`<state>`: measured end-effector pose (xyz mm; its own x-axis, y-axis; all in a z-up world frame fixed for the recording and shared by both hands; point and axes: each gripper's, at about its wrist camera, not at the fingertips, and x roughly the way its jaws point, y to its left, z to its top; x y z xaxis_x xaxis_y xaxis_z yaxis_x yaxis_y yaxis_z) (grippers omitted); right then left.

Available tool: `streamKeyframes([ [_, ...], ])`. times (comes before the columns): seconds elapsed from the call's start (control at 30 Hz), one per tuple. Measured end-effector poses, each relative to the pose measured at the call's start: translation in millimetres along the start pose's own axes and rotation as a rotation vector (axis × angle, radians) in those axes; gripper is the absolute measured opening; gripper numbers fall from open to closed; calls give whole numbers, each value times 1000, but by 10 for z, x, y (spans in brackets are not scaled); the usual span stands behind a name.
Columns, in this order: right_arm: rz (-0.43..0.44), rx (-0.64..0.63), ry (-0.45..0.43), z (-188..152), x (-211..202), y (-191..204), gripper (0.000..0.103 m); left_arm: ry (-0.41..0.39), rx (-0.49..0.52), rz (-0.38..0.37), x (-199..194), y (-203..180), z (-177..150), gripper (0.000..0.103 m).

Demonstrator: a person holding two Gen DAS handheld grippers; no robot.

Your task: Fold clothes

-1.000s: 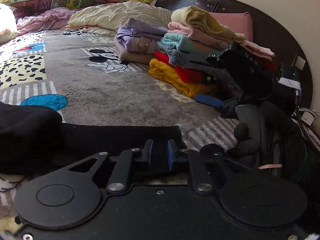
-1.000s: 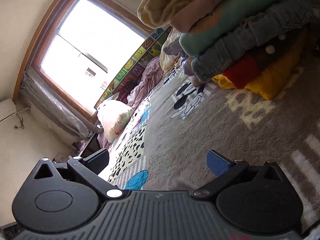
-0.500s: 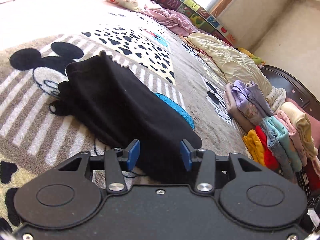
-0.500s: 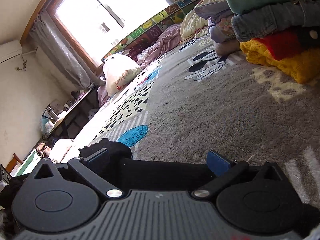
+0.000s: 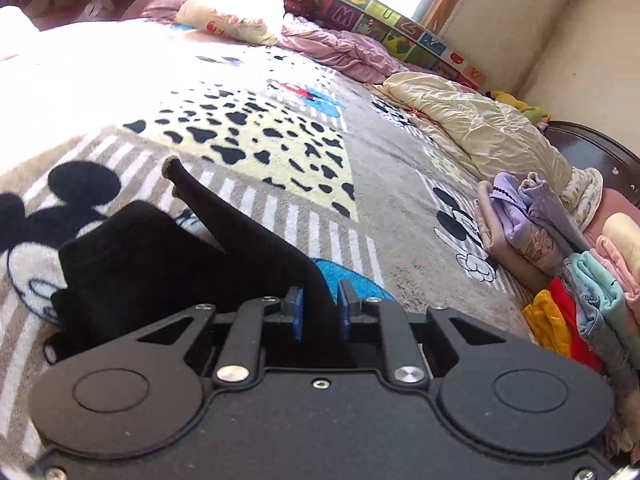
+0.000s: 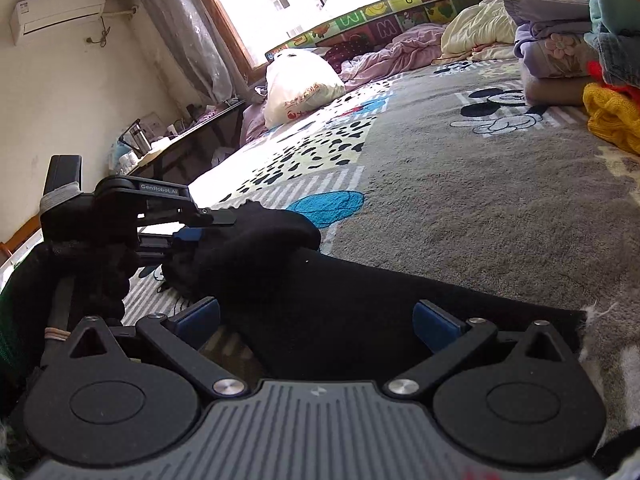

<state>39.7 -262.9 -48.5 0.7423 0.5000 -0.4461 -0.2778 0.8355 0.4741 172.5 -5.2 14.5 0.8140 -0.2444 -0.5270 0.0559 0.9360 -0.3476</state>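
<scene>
A black garment [image 5: 168, 256] lies on the patterned blanket [image 5: 280, 148] covering the bed. My left gripper [image 5: 319, 312] is shut on a raised fold of the black garment, which stretches away as a taut ridge. In the right wrist view the same garment [image 6: 360, 300] lies flat and bunched at the left, where my left gripper [image 6: 188, 226] pinches it. My right gripper [image 6: 316, 322] is open, its blue pads [image 6: 434, 322] either side of the garment's near edge, just above the cloth.
A stack of folded clothes [image 5: 576, 280] sits at the right, also in the right wrist view [image 6: 580, 60]. A cream quilt [image 5: 476, 128] and pink bedding [image 5: 344, 52] lie at the far side. A white bag [image 6: 300, 84] sits near the window.
My left gripper has closed on the black garment and lifted a fold. My right gripper has swung down from facing the clothes stack to hover over the garment's near edge.
</scene>
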Motion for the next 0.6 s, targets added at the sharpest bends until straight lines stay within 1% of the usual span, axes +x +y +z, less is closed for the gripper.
streamKeyframes([
  [0.07,-1,28,2,10,38,-53,103,-33,152,-61,2,-299,56,15],
  [0.1,1,51,2,20,65,-99,102,-45,243,-102,-7,-467,43,15],
  [0.13,1,67,5,31,80,-139,102,-56,339,-147,-18,-640,20,14],
  [0.17,1,83,9,41,95,-179,102,-54,445,-214,-30,-822,-48,13],
  [0.23,5,78,13,41,93,-190,102,-19,601,-328,-58,-1072,-208,12],
  [0.3,3,56,21,30,90,-163,102,48,767,-414,-75,-1265,-418,12],
  [0.33,1,45,26,25,89,-149,102,104,844,-466,-75,-1332,-534,12],
  [0.4,-1,24,37,20,97,-120,102,132,883,-486,-111,-1343,-653,15],
  [0.43,0,18,42,17,97,-111,102,134,858,-481,-129,-1295,-658,17],
  [0.57,3,2,56,-7,78,-82,101,100,645,-444,-281,-880,-506,22],
  [0.6,2,-2,59,-15,66,-74,100,86,597,-416,-324,-750,-469,27],
])
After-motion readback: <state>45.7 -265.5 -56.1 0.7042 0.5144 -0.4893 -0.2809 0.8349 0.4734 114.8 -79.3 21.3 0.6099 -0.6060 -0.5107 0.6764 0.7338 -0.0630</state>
